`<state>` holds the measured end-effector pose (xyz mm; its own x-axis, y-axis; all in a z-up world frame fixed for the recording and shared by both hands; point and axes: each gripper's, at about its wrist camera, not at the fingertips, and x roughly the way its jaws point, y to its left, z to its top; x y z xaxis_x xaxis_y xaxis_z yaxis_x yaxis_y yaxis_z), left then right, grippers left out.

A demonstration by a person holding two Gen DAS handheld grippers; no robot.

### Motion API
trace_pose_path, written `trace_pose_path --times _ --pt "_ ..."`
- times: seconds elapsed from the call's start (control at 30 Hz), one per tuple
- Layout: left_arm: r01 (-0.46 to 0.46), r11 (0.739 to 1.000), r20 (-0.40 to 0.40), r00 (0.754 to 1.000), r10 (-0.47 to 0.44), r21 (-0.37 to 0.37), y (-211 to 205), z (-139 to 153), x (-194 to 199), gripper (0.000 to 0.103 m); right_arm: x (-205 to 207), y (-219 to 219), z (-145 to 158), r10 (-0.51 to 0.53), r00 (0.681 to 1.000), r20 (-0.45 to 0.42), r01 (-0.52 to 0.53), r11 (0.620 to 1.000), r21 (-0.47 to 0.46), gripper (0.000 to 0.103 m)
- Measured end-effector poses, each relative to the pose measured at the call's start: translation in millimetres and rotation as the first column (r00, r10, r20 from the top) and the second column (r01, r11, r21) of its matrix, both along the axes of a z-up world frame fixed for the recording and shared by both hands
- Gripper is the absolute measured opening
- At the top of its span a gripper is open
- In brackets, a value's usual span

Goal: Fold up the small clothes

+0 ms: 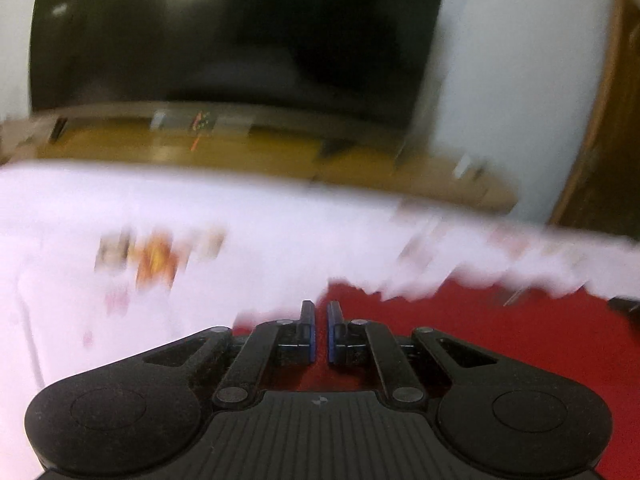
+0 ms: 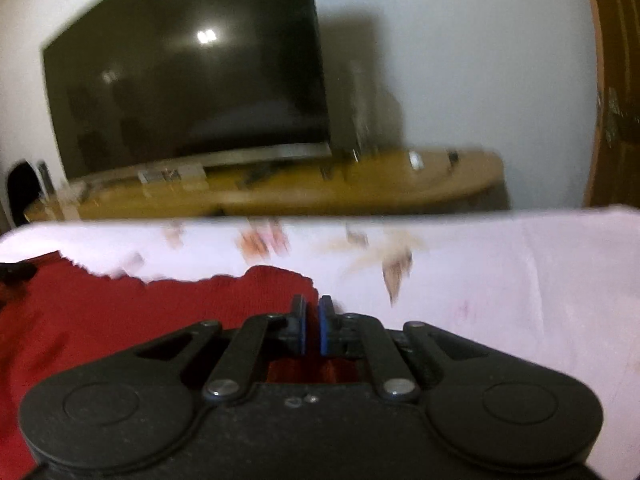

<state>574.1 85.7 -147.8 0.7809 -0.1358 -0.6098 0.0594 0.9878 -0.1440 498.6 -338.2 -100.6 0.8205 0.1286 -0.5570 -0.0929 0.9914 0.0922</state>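
Observation:
A red knit garment (image 1: 500, 340) lies on a pale pink printed sheet (image 1: 200, 208); it also shows in the right wrist view (image 2: 120, 312), on the sheet (image 2: 500, 280). My left gripper (image 1: 321, 312) sits at the garment's far left edge, jaws nearly closed with a narrow gap; whether cloth is pinched is not visible. My right gripper (image 2: 312, 308) sits at the garment's far right edge, jaws nearly closed the same way. Both views are motion-blurred.
A large dark TV (image 2: 192, 72) stands on a low wooden bench (image 2: 360, 192) against a white wall beyond the sheet. A wooden door (image 1: 608, 140) is at the right. Small items lie on the bench.

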Motion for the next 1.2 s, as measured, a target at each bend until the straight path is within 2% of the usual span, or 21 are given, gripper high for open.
trace_pose_path --times 0.07,0.2,0.27,0.3,0.33,0.37,0.4,0.43,0.47,0.53,0.63,0.73,0.8,0.83,0.9,0.93,0.97,1.0,1.07,1.1,1.2 --pt "-0.025 1.000 0.005 1.000 0.025 -0.017 2 -1 3 0.005 10 -1 -21 -0.017 0.997 -0.076 0.016 1.000 -0.010 0.008" --pt "-0.010 0.998 0.007 1.000 0.010 0.069 -11 0 4 0.005 15 -2 -22 -0.028 0.997 -0.077 0.027 1.000 -0.012 0.008" --pt "-0.017 0.998 0.004 1.000 0.016 0.054 -8 3 3 0.009 14 -1 -22 -0.027 0.997 -0.076 0.027 1.000 -0.006 0.011" --pt "-0.032 0.999 0.008 0.999 0.031 0.038 -4 7 -1 0.019 12 -3 -20 -0.035 0.997 -0.073 0.035 0.999 0.002 0.018" --pt "-0.056 0.998 0.028 0.998 0.055 0.022 0 13 -7 0.034 6 -5 -15 -0.053 0.997 -0.048 0.054 0.999 0.007 0.029" --pt "-0.075 0.997 0.072 0.995 0.074 0.005 3 24 -18 0.043 -2 -6 -8 -0.064 0.998 -0.013 0.064 0.998 0.006 0.033" --pt "-0.083 0.997 0.122 0.989 0.083 -0.012 5 33 -31 0.058 -9 -5 -1 -0.061 0.998 0.020 0.061 0.998 0.006 0.037" --pt "-0.071 0.997 0.158 0.985 0.074 -0.030 3 40 -40 0.064 -18 -3 7 -0.035 0.998 0.049 0.035 0.999 0.014 0.039" --pt "-0.024 0.999 0.192 0.981 0.032 -0.048 -4 47 -49 0.064 -26 2 14 0.010 0.997 0.071 -0.012 0.999 0.030 0.042" --pt "0.089 0.995 0.234 0.969 -0.076 -0.044 -29 58 -60 0.064 -35 20 21 0.121 0.989 0.088 -0.126 0.991 0.053 0.054" --pt "0.264 0.965 0.224 0.940 -0.257 0.000 -80 58 -61 0.064 -30 63 19 0.266 0.962 0.056 -0.268 0.963 0.038 0.053" --pt "0.321 0.947 0.120 0.939 -0.321 0.019 -103 36 -47 0.064 -9 97 7 0.323 0.946 -0.027 -0.321 0.946 0.050 0.053" --pt "0.296 0.948 0.027 0.953 -0.301 0.119 -101 13 -39 0.067 2 105 -6 0.341 0.936 -0.091 -0.340 0.940 0.024 0.053" --pt "0.299 0.947 0.055 0.950 -0.307 0.118 -92 9 -43 0.076 3 104 -10 0.327 0.939 -0.105 -0.332 0.943 -0.028 0.053" --pt "0.236 0.965 0.049 0.969 -0.243 0.118 -64 10 -42 0.078 2 82 -12 0.307 0.947 -0.098 -0.313 0.948 -0.054 0.053" --pt "0.220 0.968 0.056 0.972 -0.228 0.118 -51 9 -45 0.079 1 61 -11 0.251 0.963 -0.100 -0.258 0.964 -0.066 0.051" --pt "0.212 0.972 0.052 0.975 -0.218 0.106 -40 8 -46 0.081 -1 42 -11 0.204 0.975 -0.092 -0.212 0.974 -0.076 0.048" --pt "0.209 0.975 0.043 0.976 -0.213 0.080 -31 8 -44 0.083 -3 22 -12 0.179 0.980 -0.087 -0.185 0.981 -0.055 0.039" --pt "0.197 0.976 0.036 0.979 -0.201 0.091 -30 8 -38 0.085 -6 -7 -15 0.149 0.985 -0.086 -0.154 0.987 -0.050 0.039" --pt "0.191 0.976 0.035 0.980 -0.195 0.101 -33 7 -35 0.087 -7 -13 -15 0.167 0.983 -0.081 -0.170 0.985 -0.039 0.039" --pt "0.188 0.975 0.031 0.981 -0.193 0.121 -41 6 -37 0.089 -3 -4 -16 0.164 0.983 -0.087 -0.169 0.984 -0.052 0.043"
